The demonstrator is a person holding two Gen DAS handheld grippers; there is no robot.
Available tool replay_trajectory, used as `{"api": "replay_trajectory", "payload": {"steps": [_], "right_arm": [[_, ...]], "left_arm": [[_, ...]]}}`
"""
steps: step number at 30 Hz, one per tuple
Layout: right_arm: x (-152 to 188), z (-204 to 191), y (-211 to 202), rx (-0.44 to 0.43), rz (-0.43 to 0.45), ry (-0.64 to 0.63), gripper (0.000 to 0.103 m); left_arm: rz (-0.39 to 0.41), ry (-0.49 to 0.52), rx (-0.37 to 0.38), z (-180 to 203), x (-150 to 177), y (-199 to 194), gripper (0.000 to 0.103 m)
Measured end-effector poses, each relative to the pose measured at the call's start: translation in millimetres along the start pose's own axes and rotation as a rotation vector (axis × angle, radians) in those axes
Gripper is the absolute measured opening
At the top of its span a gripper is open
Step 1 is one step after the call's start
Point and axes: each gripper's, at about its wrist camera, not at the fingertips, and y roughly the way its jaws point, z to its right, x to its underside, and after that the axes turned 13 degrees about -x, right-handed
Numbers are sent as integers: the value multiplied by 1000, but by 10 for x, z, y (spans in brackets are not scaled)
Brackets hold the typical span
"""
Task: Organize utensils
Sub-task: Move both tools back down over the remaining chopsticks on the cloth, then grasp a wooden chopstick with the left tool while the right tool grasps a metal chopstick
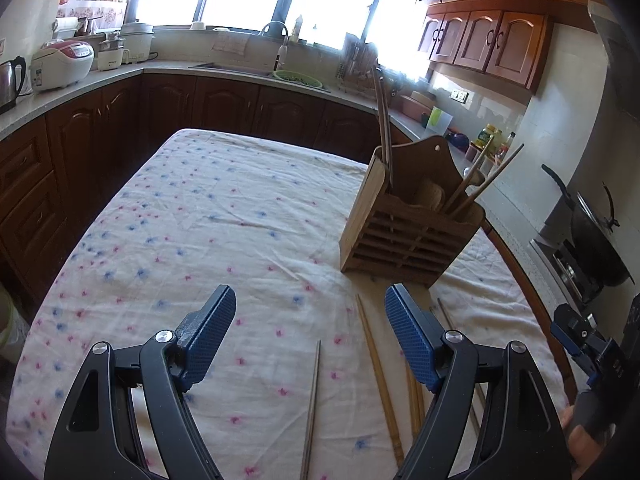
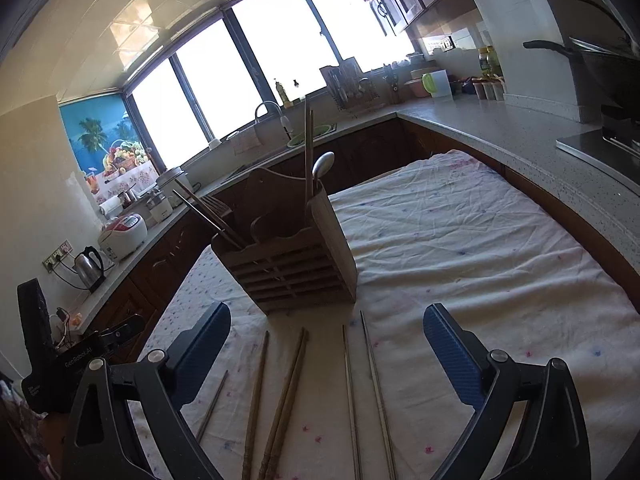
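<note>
A wooden slatted utensil holder (image 1: pixel 404 236) stands on the cloth-covered table (image 1: pixel 224 216); it also shows in the right wrist view (image 2: pixel 292 264). It holds chopsticks (image 1: pixel 486 178) and a metal spoon (image 2: pixel 322 168). Loose chopsticks lie in front of it: wooden ones (image 2: pixel 286 396) and metal ones (image 2: pixel 374 388), also a wooden one (image 1: pixel 378 376) and a metal one (image 1: pixel 312 404) in the left wrist view. My left gripper (image 1: pixel 310 306) is open and empty above them. My right gripper (image 2: pixel 326 328) is open and empty above the chopsticks.
Kitchen counters (image 2: pixel 520 128) with brown cabinets (image 1: pixel 168 108) surround the table. A sink (image 1: pixel 236 68), a rice cooker (image 1: pixel 62 62), a kettle (image 2: pixel 90 266) and a wok on a stove (image 1: pixel 592 240) stand on them.
</note>
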Motion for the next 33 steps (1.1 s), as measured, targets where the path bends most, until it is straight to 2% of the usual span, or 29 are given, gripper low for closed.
{"api": "replay_trajectory", "payload": {"steps": [8,18,20,22,25,29,33], "right_arm": [[290,18,48,15,-71,5,98],[403,-22,193,11,-134,-12,96],[415,-28,225,9,-147,-21,91],[420,-27,272,14,-166,-25,81],[430,-9,361,14,-200,-27,68],[434,30,522,19,-256,-39,59],[430,76,686,23,-302,-47,50]], "left_arm": [[-84,20,-7,28,270,118,79],[-127,53,-18,123,302,224,79],[-144,57,-11,139,302,267,78],[-157,62,0,171,297,302,75],[-178,85,19,265,276,369,67],[-212,125,39,410,223,513,53],[-254,154,52,527,182,691,45]]}}
